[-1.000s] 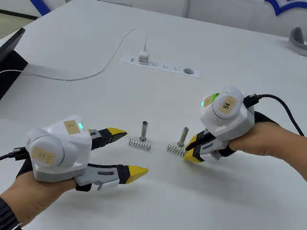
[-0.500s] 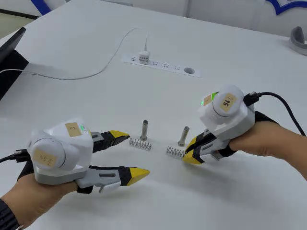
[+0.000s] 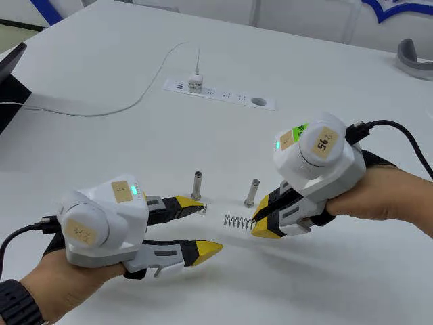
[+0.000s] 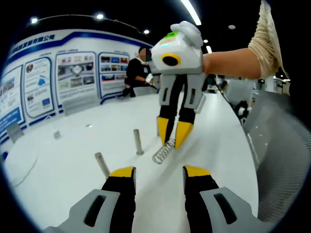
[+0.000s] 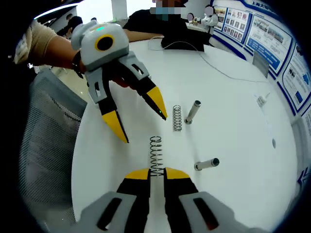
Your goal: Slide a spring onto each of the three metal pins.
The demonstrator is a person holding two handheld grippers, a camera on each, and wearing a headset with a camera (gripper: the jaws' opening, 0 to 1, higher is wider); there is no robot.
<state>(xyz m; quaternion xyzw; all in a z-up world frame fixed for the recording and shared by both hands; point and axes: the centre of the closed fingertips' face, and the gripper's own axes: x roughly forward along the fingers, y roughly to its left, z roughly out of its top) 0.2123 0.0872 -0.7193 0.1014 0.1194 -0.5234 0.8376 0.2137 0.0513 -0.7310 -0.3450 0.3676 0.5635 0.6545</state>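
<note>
On the white table, in the right tool: a small silver coil spring, pinched by one end between the closed yellow tips, free length stretched out toward the left tool. Resting on the surface or lifted just clear of it: impossible to tell. Clamped end itself hidden between the tips in the right gripper view.

Just beyond the held spring, apart from it, a short upright grey metal pin. Further left of the held spring, a second upright grey metal pin, with a second silver coil spring lying flat just beside its foot. In the head view, that second spring mostly covered by the left tool's upper yellow tip, only a sliver of coil to be made out.

Left tool facing the held spring, jaws spread wide, nothing between them; upper tip just beside the second spring, contact unclear.

Well beyond the held spring, a white power strip with a thin white cable. Far to the right, a grey curved object, cut off by the head view's edge, not identifiable.
</note>
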